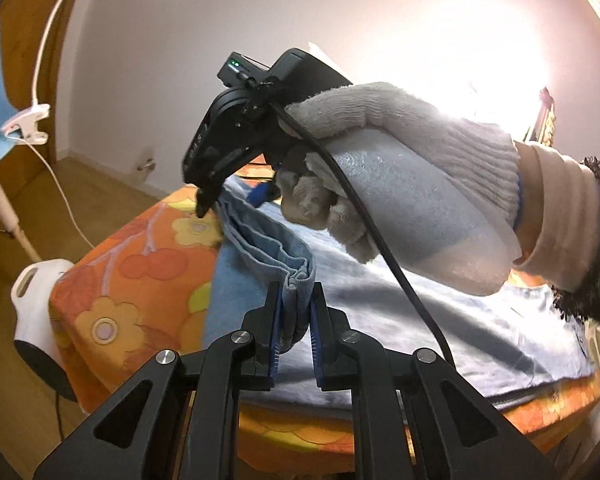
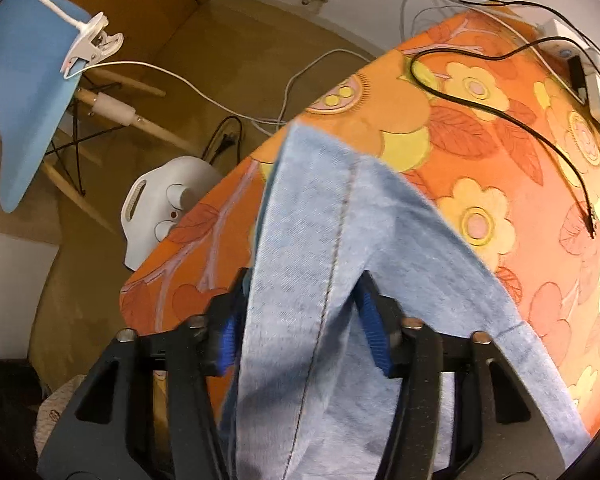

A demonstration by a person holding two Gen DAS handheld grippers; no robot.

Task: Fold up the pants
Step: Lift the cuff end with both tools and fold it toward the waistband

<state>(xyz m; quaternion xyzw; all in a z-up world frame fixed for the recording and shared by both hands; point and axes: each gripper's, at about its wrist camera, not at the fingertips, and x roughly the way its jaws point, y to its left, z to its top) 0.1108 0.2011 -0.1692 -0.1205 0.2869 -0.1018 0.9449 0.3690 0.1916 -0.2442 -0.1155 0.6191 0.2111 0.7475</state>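
Both the left gripper (image 1: pixel 294 312) and right gripper (image 2: pixel 300 316) have jaws clamped on one raised edge of the pants (image 1: pixel 440 320), which otherwise lie across the desk (image 1: pixel 140 248), apparently to carry that edge over for a fold.

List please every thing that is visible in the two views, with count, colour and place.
pants: one, light blue, on the table, edge lifted
tablecloth: one, orange floral, over the table
chair: one, blue, left on the floor
clip lamp: one, white, clamped on the chair
white appliance: one, on the floor beside the table
cables: several, black and white, far table end
left gripper: black, shut on pants
right gripper: black, shut on pants
gloved hand: one, grey-white, holding the right gripper
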